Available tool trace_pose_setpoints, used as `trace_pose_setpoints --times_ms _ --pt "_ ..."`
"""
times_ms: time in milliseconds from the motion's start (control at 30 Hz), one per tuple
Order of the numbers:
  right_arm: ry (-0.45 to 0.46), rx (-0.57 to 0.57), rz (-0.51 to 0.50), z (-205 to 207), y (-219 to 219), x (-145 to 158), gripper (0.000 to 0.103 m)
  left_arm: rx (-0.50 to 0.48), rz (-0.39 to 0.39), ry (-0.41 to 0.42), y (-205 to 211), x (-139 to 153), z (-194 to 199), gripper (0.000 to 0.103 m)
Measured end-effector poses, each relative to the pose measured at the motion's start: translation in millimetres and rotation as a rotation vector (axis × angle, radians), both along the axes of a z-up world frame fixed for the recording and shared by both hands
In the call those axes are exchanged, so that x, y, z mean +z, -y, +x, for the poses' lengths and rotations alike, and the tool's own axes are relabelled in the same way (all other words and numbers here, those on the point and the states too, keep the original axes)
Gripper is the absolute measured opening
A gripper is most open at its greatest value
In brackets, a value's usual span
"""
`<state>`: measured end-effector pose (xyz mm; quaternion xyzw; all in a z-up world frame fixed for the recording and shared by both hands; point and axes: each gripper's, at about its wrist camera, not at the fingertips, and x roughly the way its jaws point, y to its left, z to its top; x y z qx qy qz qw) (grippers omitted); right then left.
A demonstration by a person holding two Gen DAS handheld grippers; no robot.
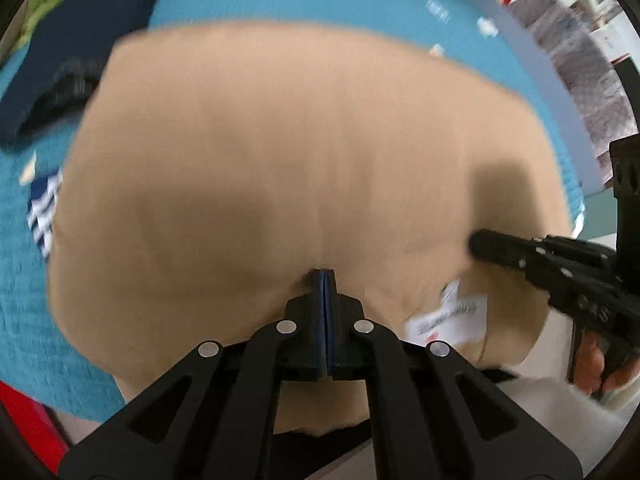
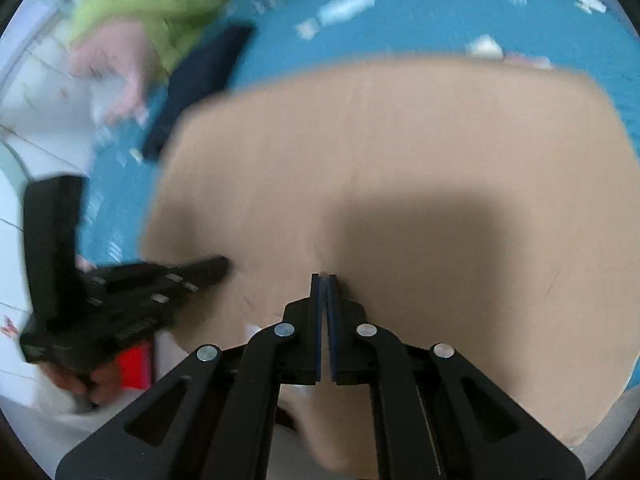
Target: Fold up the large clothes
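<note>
A large tan garment (image 1: pixel 280 152) lies spread over a blue bedcover (image 1: pixel 360 4); it also fills the right wrist view (image 2: pixel 400 152). My left gripper (image 1: pixel 324 276) is shut on the garment's near edge. My right gripper (image 2: pixel 325 280) is shut on the same near edge further right. The right gripper shows at the right of the left wrist view (image 1: pixel 476 242), and the left gripper at the left of the right wrist view (image 2: pixel 220 266). A white label (image 1: pixel 448 316) sits on the garment between them. Both views are blurred by motion.
A folded navy garment (image 1: pixel 80 40) and a blue-and-white striped piece (image 1: pixel 42 212) lie left of the tan one. A green and pink pile (image 2: pixel 140 16) sits at the far left. A grey patterned chair (image 1: pixel 580 80) stands right of the bed.
</note>
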<state>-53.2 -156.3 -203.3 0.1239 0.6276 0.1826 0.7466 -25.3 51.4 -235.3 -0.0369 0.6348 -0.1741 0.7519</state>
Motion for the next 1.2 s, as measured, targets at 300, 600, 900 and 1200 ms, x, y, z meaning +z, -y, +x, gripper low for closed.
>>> trace_pose_setpoints --times_ms 300,600,900,1200 --pt "-0.038 -0.217 -0.208 -24.3 90.9 11.8 0.000 0.134 0.127 -0.037 -60.3 8.9 -8.2 0.002" --pt "-0.066 -0.244 -0.294 -16.7 76.0 -8.1 0.000 0.223 0.143 -0.066 -82.2 -16.8 4.6 0.002" --pt "-0.147 -0.310 -0.338 -19.4 103.0 10.3 0.000 0.199 0.180 -0.064 -72.7 4.2 5.3 0.002" --pt "-0.165 -0.354 -0.251 -31.2 118.5 -7.8 0.000 0.222 0.134 -0.076 -83.4 -12.2 3.8 0.003"
